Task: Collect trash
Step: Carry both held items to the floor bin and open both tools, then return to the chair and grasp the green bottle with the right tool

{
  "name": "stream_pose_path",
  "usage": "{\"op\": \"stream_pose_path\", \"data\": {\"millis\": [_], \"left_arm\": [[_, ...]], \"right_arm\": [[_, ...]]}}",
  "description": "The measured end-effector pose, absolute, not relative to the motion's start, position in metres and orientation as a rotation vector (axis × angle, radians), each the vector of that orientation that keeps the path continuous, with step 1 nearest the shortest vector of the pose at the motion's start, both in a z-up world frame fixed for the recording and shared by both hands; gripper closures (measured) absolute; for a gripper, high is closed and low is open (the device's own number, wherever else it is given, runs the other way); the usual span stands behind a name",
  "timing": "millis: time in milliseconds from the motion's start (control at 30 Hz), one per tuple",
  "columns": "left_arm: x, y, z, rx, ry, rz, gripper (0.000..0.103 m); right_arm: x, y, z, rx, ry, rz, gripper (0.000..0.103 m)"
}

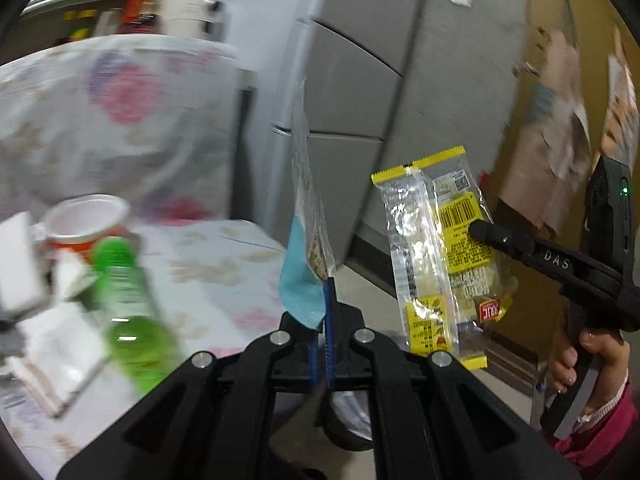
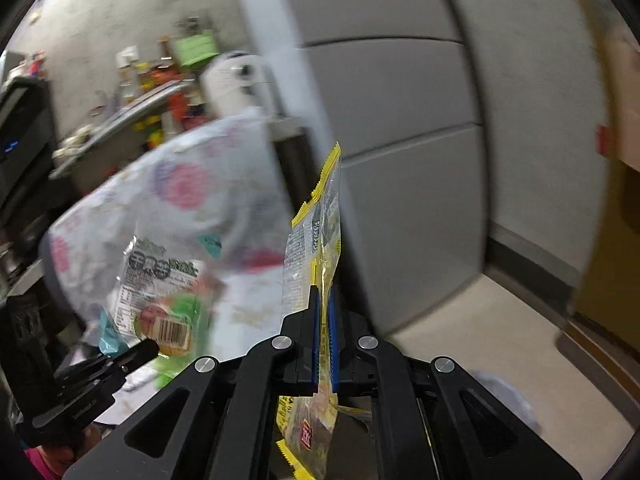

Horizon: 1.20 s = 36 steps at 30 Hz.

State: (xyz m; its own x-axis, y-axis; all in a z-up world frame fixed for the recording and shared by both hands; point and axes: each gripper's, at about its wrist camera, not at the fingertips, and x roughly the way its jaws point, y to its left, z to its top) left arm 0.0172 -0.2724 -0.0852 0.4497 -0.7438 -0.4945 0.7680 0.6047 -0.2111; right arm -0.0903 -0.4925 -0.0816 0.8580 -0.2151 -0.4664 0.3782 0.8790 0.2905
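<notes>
The green bottle (image 1: 132,312) lies on the surface (image 1: 224,272), and I use it as the landmark. Left of it and just behind it stands an orange cup (image 1: 82,224) with white papers (image 1: 52,344) near it; these look like trash not yet collected. Right of the bottle, off the edge of the surface, the left tool (image 1: 326,296) is fully closed on a clear wrapper with a blue corner (image 1: 304,280), which stands up thin and edge-on between the pads. Further right of the bottle, the right tool (image 1: 478,229) is also closed, on a yellow snack wrapper (image 1: 440,256) that hangs mostly below the grip. A hand (image 1: 576,360) with a pink sleeve holds this tool.

Both wrappers are in the air beyond the surface, in front of the grey cabinet (image 1: 360,80). I cannot see a bin clearly in either view.

The risks, as I judge them:
- The film is thin and slippery. The left tool holds only a low corner, so a quick swing could pull the wrapper out and drop it on the floor.
- The yellow wrapper is pinched near its middle and hangs loosely, so it may catch on the cabinet or on the other tool.
- The views are blurred, so opening too early may miss the bin.
</notes>
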Motion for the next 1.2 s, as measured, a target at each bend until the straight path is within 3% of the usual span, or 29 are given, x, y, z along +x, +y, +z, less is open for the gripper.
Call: {"op": "stream_pose_path", "data": {"millis": [433,600,667,700,733,767,1200], "left_arm": [[-0.016,-0.401,-0.174,0.223,0.794,-1.165,0.102],[-0.014,-0.425,-0.191,0.271,0.838,-1.189,0.102],[-0.012,-0.429,-0.194,0.284,0.853,-1.188,0.094],[-0.012,-0.432,-0.194,0.281,0.856,-1.186,0.087],[-0.011,-0.433,-0.193,0.273,0.852,-1.18,0.067],[-0.011,-0.432,-0.191,0.257,0.84,-1.179,0.06],[-0.008,-0.39,-0.157,0.236,0.71,-1.064,0.06]], "right_arm": [[-0.141,-0.578,-0.214,0.593,0.626,-0.585,0.098],[-0.133,-0.593,-0.247,0.654,0.672,-0.605,0.093],[-0.128,-0.597,-0.253,0.677,0.69,-0.613,0.087],[-0.128,-0.597,-0.253,0.682,0.687,-0.614,0.078],[-0.129,-0.596,-0.251,0.675,0.679,-0.625,0.068],[-0.127,-0.594,-0.247,0.655,0.676,-0.637,0.065],[-0.15,-0.555,-0.171,0.401,0.574,-0.707,0.064]]}}
